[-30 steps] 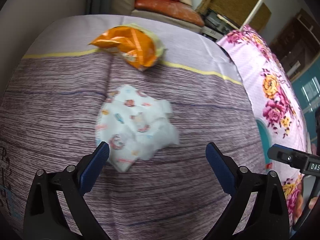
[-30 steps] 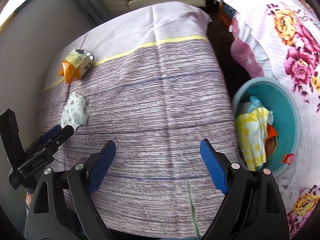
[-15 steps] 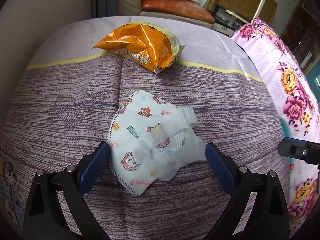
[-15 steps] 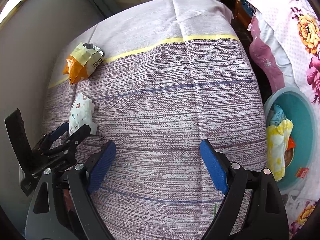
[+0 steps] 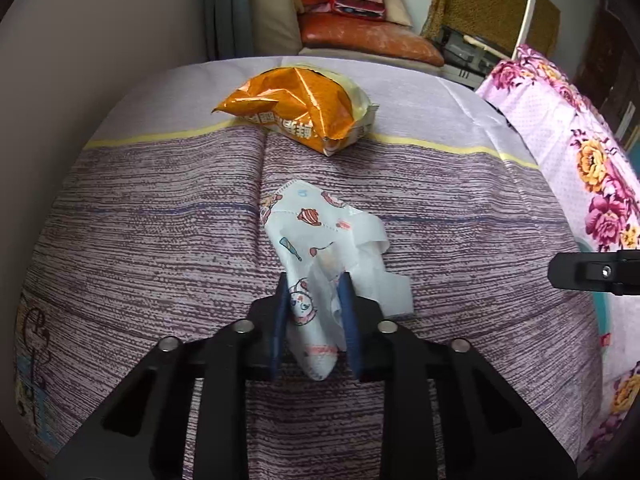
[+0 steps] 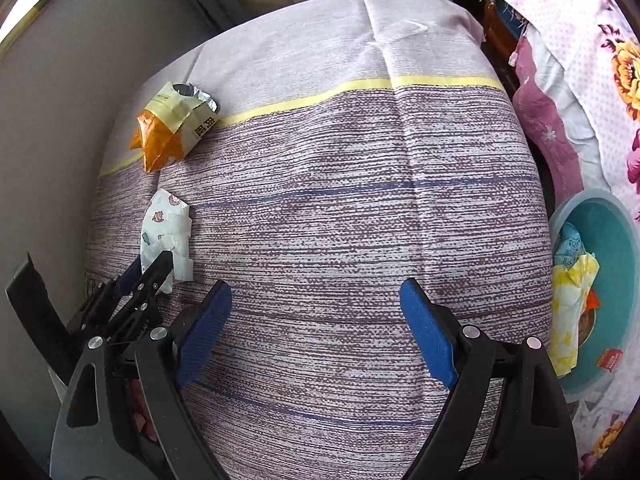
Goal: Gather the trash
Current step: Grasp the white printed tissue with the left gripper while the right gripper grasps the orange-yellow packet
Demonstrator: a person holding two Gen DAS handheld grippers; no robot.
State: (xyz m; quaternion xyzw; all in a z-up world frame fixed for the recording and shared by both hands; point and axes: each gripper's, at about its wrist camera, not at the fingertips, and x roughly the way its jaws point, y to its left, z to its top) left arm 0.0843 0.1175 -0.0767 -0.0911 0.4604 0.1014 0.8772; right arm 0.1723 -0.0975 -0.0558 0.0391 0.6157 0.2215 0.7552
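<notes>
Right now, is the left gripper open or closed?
Closed: the left gripper pinches the printed face mask between its blue pads.

Glossy crinkled foil snack bag (image 5: 298, 110), soft matt paper-like printed mask (image 5: 320, 252), rough woven tablecloth (image 5: 152, 240), smooth teal plastic basin (image 6: 622, 280).

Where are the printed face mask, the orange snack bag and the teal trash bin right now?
printed face mask (image 5: 320, 236), left wrist view: middle of its printed panel, ahead of the pads.
orange snack bag (image 5: 296, 98), left wrist view: crumpled orange foil face.
teal trash bin (image 6: 612, 240), right wrist view: bare inner wall above the trash.
</notes>
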